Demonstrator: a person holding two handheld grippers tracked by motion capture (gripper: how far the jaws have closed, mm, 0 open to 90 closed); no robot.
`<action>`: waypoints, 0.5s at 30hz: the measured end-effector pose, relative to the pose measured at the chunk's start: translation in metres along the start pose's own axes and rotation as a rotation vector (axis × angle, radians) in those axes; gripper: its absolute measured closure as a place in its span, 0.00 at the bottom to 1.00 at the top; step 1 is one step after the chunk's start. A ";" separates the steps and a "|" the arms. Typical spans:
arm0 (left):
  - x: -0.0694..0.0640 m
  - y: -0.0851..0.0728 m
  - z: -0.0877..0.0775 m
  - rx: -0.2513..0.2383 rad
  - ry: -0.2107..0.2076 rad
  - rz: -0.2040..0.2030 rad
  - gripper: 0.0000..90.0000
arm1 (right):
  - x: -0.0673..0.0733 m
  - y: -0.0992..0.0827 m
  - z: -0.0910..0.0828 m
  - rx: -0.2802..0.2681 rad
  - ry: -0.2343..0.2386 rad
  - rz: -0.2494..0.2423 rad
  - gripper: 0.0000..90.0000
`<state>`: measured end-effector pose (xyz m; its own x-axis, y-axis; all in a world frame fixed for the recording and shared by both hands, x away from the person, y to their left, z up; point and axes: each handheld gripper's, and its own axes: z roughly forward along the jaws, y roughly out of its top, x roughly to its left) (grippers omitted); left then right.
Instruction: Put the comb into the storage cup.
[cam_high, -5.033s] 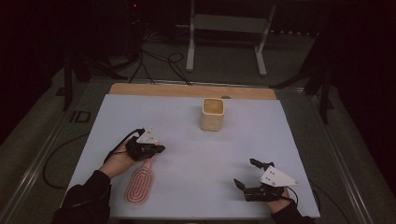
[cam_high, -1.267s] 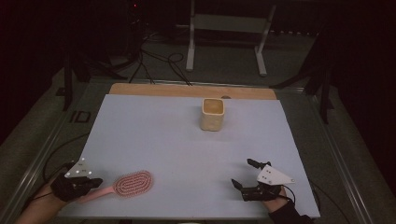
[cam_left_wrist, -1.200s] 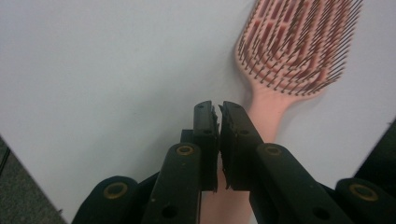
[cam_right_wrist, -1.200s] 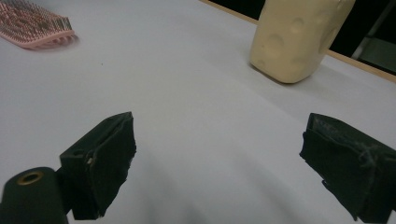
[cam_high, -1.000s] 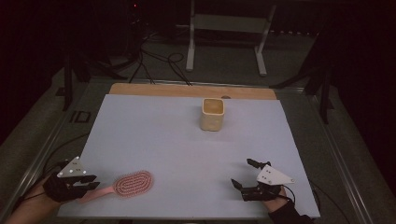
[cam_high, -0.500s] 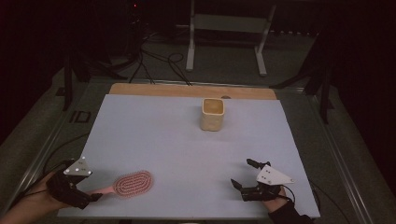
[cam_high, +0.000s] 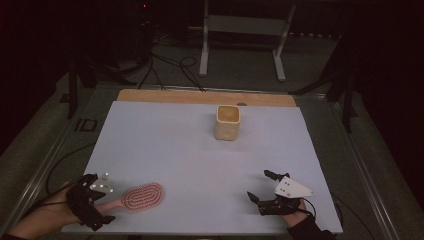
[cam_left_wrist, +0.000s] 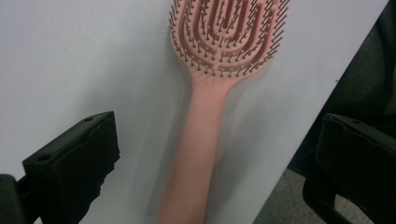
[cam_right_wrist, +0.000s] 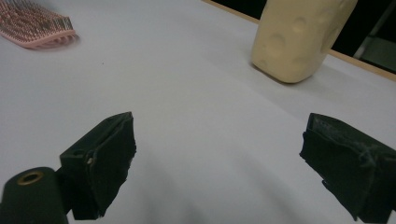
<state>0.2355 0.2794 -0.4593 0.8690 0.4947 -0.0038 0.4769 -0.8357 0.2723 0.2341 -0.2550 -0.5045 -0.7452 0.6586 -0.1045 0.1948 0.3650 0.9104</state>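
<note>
Hairbrush: pink plastic paddle hairbrush, bristles up, flat on the near-left part of the white table sheet; handle points left.
Left gripper: black left gripper at the near-left sheet corner; jaws have just been opening and stand spread, the handle between them, pads clear of it.
Right gripper: black right gripper near the near-right edge, jaws spread with bare sheet between.
Cup: cream square plastic cup, upright, far centre, well apart from the hairbrush.
</note>
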 end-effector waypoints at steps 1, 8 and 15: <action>0.000 0.001 0.002 0.010 -0.001 0.000 0.00 | 0.000 0.000 0.000 -0.003 0.000 -0.004 0.11; 0.002 0.009 0.008 0.048 -0.012 0.029 0.00 | 0.000 0.000 0.000 -0.004 0.000 -0.003 0.11; 0.001 0.017 0.016 0.096 0.017 0.055 0.09 | -0.001 0.000 0.000 -0.002 0.001 -0.001 0.11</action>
<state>0.2467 0.2618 -0.4697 0.8922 0.4510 0.0253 0.4399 -0.8802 0.1782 0.2346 -0.2553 -0.5046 -0.7464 0.6572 -0.1050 0.1928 0.3645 0.9110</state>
